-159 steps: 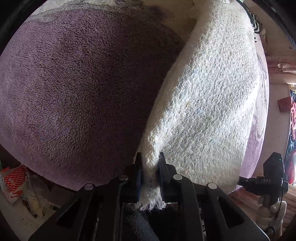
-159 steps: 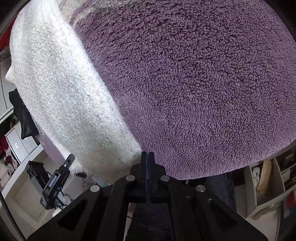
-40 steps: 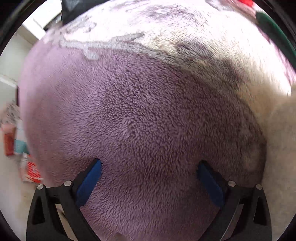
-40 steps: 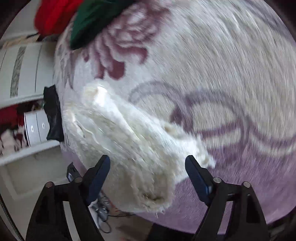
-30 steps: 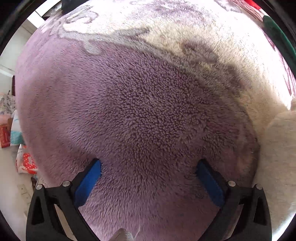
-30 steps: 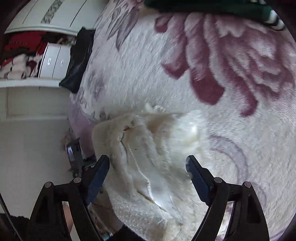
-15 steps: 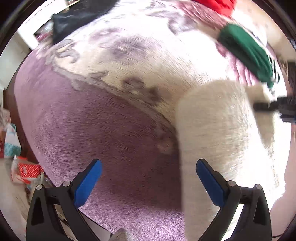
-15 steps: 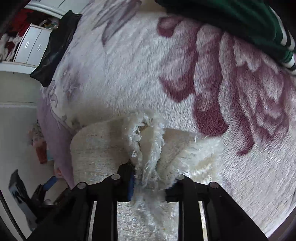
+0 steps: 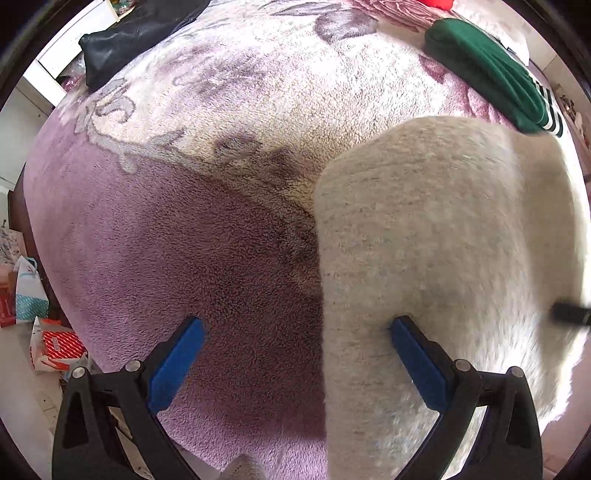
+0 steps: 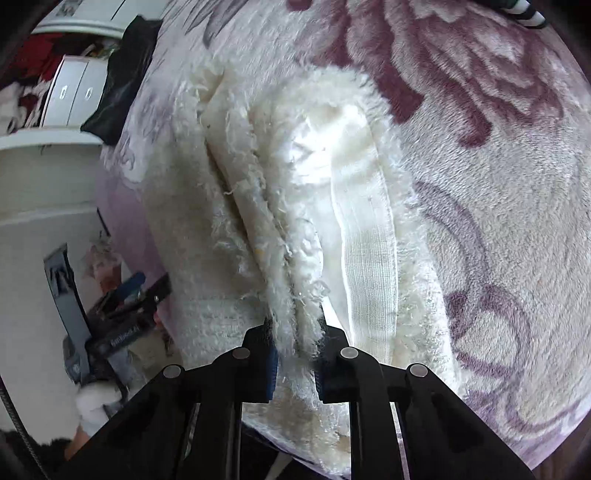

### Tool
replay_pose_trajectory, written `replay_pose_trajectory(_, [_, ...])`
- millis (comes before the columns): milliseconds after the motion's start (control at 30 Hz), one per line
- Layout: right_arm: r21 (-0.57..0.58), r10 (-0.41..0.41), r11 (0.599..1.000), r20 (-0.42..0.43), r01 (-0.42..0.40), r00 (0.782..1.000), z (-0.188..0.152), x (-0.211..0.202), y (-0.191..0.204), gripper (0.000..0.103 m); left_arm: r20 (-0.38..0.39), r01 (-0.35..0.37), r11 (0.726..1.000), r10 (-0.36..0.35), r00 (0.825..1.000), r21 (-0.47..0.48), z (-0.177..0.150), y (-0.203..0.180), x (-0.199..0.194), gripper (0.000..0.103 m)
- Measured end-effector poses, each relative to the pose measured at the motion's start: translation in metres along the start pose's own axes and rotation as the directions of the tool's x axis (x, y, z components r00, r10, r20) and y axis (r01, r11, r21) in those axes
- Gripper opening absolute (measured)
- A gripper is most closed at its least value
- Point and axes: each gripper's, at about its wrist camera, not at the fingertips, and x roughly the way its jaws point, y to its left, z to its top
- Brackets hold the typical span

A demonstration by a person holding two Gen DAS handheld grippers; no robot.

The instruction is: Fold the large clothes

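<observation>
Cream fleece garment [image 10: 295, 206] is laid on the purple floral blanket [image 10: 498, 184], partly folded. Its shaggy edge is being pinched by the closing right gripper [image 10: 295, 354]. Left gripper [image 9: 295, 354] is held spread, empty, above. Next fold likely calls for lifting that edge across.

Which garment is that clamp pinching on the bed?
Find the purple flowered blanket covering the bed. The fluffy cream garment lies near its edge, its shaggy edges between the closing right gripper. Unlike the green garment and black one, it is pale and woolly.
</observation>
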Motion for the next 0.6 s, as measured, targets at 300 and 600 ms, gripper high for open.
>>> replay_pose_trajectory(300, [0.035, -0.133, 0.990, 0.005, 0.133, 0.991, 0.044, 0.003, -0.031, 0.016, -0.012, 0.036, 0.999, -0.036, 0.999, 0.005, 0.001, -0.007, -0.002, 0.103])
replay_pose_trajectory(600, [-0.022, 0.049, 0.999, -0.019, -0.050, 0.999, 0.045, -0.003, -0.060, 0.093, -0.045, 0.138, 0.982, -0.145, 0.988, -0.128, -0.012, 0.021, 0.008, 0.103])
